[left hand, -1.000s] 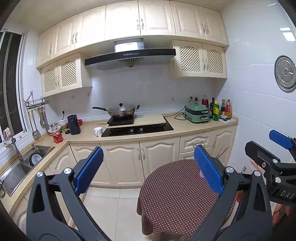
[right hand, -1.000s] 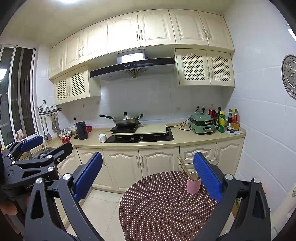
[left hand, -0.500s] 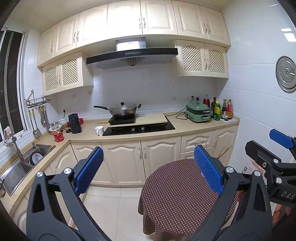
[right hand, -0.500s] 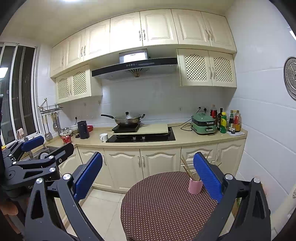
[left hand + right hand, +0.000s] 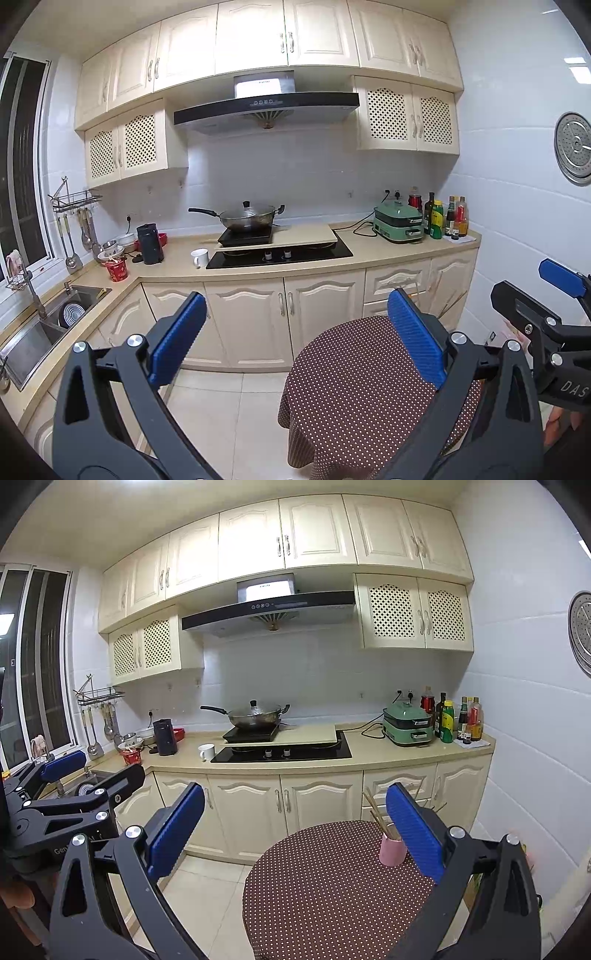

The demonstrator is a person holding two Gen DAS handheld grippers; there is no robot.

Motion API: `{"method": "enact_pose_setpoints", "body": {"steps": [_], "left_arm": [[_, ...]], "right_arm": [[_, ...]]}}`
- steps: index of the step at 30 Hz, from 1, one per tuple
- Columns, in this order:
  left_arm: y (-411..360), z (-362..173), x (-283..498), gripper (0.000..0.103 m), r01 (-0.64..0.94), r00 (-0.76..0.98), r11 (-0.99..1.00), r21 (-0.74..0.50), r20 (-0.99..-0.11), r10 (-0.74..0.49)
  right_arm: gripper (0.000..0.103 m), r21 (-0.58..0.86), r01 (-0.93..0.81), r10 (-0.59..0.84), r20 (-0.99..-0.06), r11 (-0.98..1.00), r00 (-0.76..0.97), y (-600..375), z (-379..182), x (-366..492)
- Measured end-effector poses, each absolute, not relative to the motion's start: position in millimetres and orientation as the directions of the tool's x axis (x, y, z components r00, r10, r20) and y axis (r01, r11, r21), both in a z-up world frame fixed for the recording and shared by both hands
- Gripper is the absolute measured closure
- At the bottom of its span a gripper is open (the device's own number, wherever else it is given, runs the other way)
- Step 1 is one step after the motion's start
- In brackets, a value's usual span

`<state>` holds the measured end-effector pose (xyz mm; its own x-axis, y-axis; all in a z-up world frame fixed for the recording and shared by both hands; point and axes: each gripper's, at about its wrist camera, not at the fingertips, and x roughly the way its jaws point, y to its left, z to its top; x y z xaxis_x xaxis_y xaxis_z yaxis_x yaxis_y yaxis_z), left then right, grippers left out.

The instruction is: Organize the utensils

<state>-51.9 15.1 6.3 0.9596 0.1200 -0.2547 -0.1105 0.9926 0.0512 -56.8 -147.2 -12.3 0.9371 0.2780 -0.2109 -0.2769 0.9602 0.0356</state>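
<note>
Both tongs (image 5: 297, 339) (image 5: 295, 821) level, agape, empty

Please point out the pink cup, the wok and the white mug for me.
pink cup (image 5: 392, 853): right wrist view, its side wall.
wok (image 5: 248, 218): left wrist view, its bowl.
white mug (image 5: 207, 752): right wrist view, its side.

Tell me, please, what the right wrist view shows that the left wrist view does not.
Only the right wrist view shows the pink cup holding chopsticks, upright on the table; the left gripper appears at its left edge. Only the left wrist view shows the sink openly and the right gripper at its right edge. Both share the dotted table, wok and green cooker.
</note>
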Motion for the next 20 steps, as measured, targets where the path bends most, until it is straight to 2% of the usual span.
{"method": "enact_pose_setpoints", "body": {"steps": [20], "left_arm": [[42.8, -10.5, 21.5, 0.006, -0.063, 0.942, 0.996, 0.060, -0.327, 0.079]], "right_arm": [[0.008, 0.061, -0.213, 0.221, -0.258, 0.975, 0.941, -120.7, -27.7, -8.9]]}}
